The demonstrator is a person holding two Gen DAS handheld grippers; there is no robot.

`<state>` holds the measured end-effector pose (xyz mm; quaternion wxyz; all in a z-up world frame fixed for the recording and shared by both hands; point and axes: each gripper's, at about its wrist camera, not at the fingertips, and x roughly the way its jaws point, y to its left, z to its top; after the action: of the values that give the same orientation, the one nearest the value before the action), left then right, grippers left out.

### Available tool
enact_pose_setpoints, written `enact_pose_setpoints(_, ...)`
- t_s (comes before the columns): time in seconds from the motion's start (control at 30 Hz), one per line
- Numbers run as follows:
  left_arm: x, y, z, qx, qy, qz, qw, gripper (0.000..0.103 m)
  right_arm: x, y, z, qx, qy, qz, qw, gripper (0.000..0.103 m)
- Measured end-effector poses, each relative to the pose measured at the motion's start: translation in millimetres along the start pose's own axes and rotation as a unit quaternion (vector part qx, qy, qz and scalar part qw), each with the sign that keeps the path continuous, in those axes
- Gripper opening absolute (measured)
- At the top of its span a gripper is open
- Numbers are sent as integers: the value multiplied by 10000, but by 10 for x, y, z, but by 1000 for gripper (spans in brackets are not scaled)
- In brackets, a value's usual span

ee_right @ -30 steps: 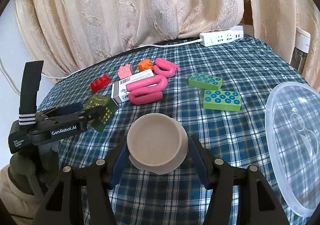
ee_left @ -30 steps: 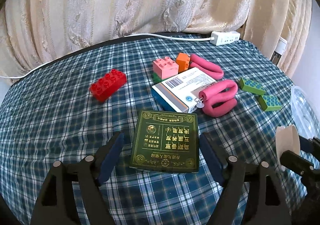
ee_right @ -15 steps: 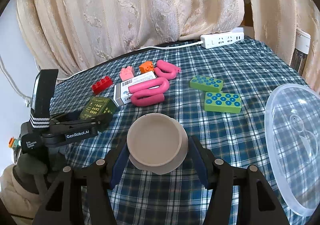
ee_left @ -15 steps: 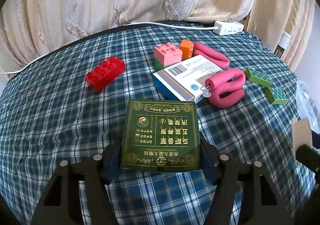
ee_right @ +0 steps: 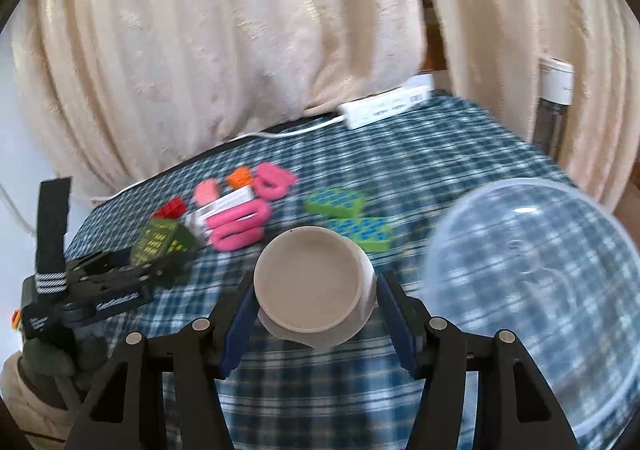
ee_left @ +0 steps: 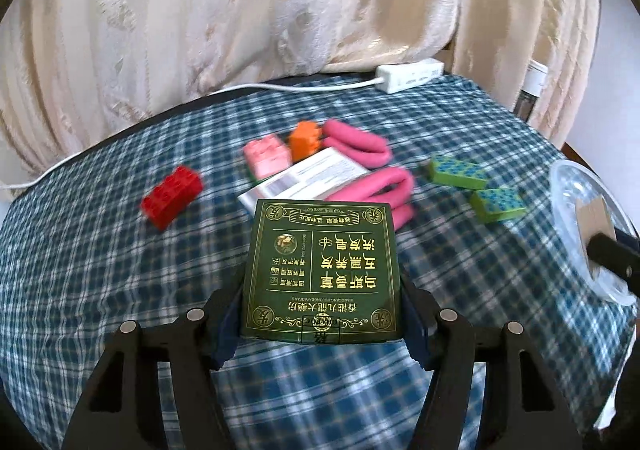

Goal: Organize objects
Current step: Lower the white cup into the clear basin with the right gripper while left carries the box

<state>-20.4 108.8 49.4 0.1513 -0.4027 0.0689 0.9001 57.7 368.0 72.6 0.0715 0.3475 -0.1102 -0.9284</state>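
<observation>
My left gripper (ee_left: 322, 314) has just closed its jaws on the green box (ee_left: 323, 268), now lifted off the table (ee_left: 100, 250), while my right gripper (ee_right: 314, 312) grips the cup (ee_right: 314, 288), both ready for the clear bowl (ee_right: 532, 290).

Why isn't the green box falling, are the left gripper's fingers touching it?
Touching. In the left wrist view the left gripper has both blue fingers pressed against the sides of the green box, holding it off the tablecloth.

My left gripper (ee_left: 322, 314) closed on the green box (ee_left: 322, 270), lifted it; right gripper's (ee_right: 316, 310) white cup (ee_right: 312, 288) rose too.
</observation>
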Motion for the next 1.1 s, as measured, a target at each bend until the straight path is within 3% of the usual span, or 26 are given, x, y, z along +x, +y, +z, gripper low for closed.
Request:
enact_pose_setpoints(0.43, -11, -729, 179, 613, -27, -362, 9975, 67, -197, -1171, 276, 668, -124, -1020, 9925, 62)
enact_pose_setpoints(0.73, 32, -1167, 272, 920, 24, -557, 9942, 67, -62, -1718, 370, 1027, 236, -1000, 9894, 62)
enact_pose_setpoints(1.1, 151, -1622, 423, 1205, 123, -769, 9897, 67, 45, -1918, 437, 1054, 469, -942, 9888, 63)
